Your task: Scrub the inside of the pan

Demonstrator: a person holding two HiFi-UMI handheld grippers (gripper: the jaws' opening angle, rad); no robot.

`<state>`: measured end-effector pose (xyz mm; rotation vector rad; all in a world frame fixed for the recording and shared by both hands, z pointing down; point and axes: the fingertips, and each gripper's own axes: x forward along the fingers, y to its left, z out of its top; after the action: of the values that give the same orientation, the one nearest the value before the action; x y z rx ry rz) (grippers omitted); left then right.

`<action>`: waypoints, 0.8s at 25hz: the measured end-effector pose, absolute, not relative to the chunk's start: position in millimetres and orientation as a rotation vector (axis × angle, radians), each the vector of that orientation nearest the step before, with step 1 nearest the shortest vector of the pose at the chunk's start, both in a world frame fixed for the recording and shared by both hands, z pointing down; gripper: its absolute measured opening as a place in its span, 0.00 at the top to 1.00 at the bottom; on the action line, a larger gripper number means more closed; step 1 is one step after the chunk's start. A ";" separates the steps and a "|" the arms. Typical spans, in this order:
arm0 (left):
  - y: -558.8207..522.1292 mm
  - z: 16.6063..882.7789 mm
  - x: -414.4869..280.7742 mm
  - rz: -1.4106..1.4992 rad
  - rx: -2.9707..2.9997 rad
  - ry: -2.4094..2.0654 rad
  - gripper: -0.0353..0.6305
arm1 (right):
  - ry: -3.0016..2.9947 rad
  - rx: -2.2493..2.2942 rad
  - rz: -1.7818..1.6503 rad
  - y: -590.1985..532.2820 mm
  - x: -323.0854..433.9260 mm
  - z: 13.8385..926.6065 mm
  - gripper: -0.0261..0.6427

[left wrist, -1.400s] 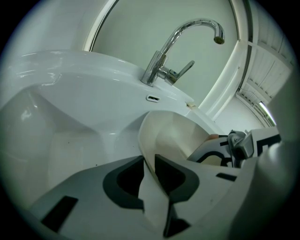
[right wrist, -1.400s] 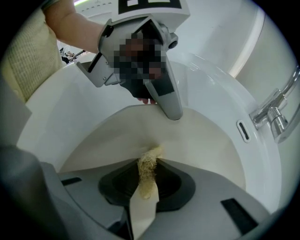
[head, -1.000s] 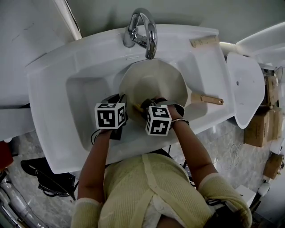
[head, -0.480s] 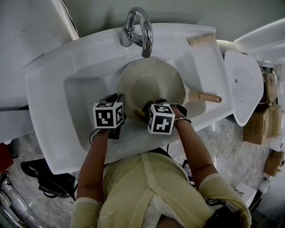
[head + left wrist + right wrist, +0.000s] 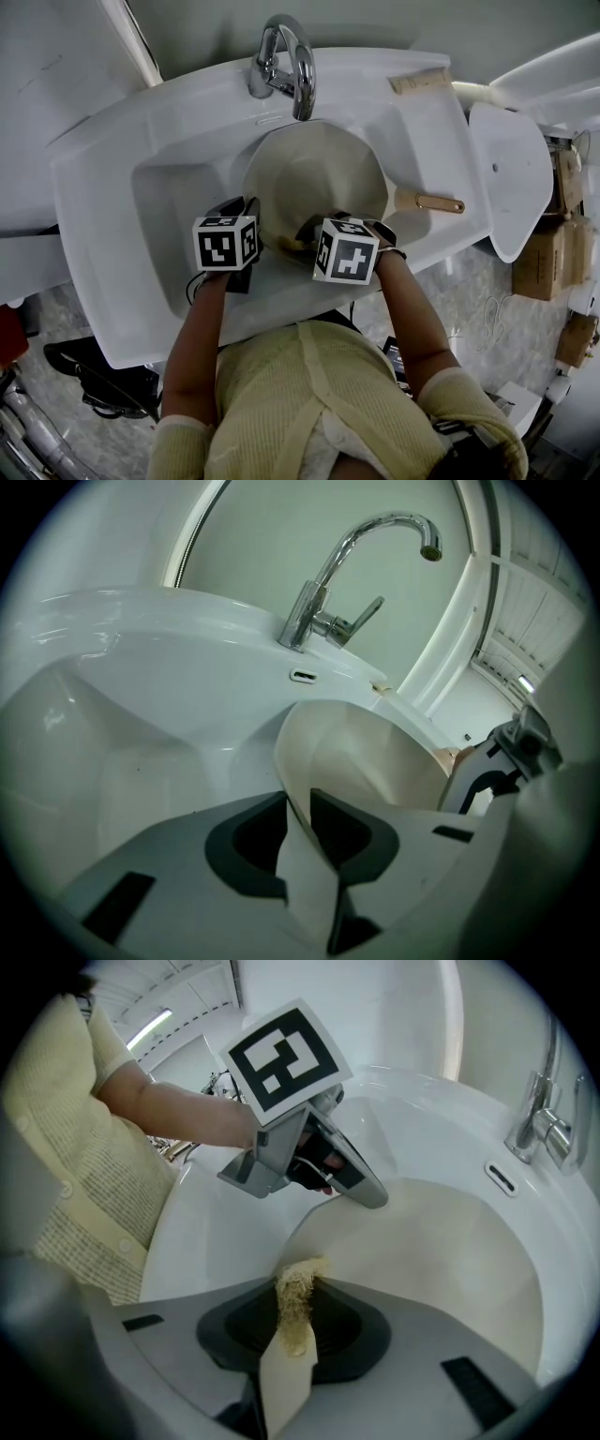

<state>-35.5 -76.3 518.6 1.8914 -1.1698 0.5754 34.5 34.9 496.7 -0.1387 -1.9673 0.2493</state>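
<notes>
A cream pan (image 5: 314,178) sits tilted in the white sink (image 5: 159,197), its handle (image 5: 431,202) pointing right. My left gripper (image 5: 251,227) is shut on the pan's near-left rim; in the left gripper view the rim (image 5: 375,761) runs between the jaws of the left gripper (image 5: 298,808). At the pan's near rim, my right gripper (image 5: 309,234) is shut on a yellowish fibrous scrub pad (image 5: 295,1302) that sticks out from the right gripper (image 5: 295,1309) against the pan wall (image 5: 441,1260). The left gripper (image 5: 309,1162) shows across the rim.
A chrome faucet (image 5: 286,56) arches over the pan's far side. A small wooden piece (image 5: 420,82) lies on the sink's back right ledge. A white oval fixture (image 5: 506,178) and cardboard boxes (image 5: 539,272) stand to the right.
My right gripper has lifted a little and rolled, its marker cube shifting slightly right along the pan's near rim. The left gripper has kept its hold in place.
</notes>
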 end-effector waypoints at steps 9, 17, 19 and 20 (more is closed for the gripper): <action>-76.2 518.6 -34.7 0.578 1.904 -1.157 0.77 | -2.033 -0.080 0.238 24.7 41.7 476.3 0.83; -75.6 519.0 -34.7 0.584 1.904 -1.160 0.77 | -2.052 0.155 0.101 -29.3 62.8 457.8 0.83; -75.3 519.0 -34.7 0.585 1.904 -1.161 0.77 | -2.044 0.211 0.065 -44.4 71.0 452.8 0.83; -75.3 518.9 -34.7 0.585 1.904 -1.161 0.76 | -2.035 0.240 0.045 -52.3 75.4 450.8 0.83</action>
<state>-34.7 -75.3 518.9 1.9035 -1.1605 0.5846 75.4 -52.3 450.8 0.2401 -2.0350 0.0446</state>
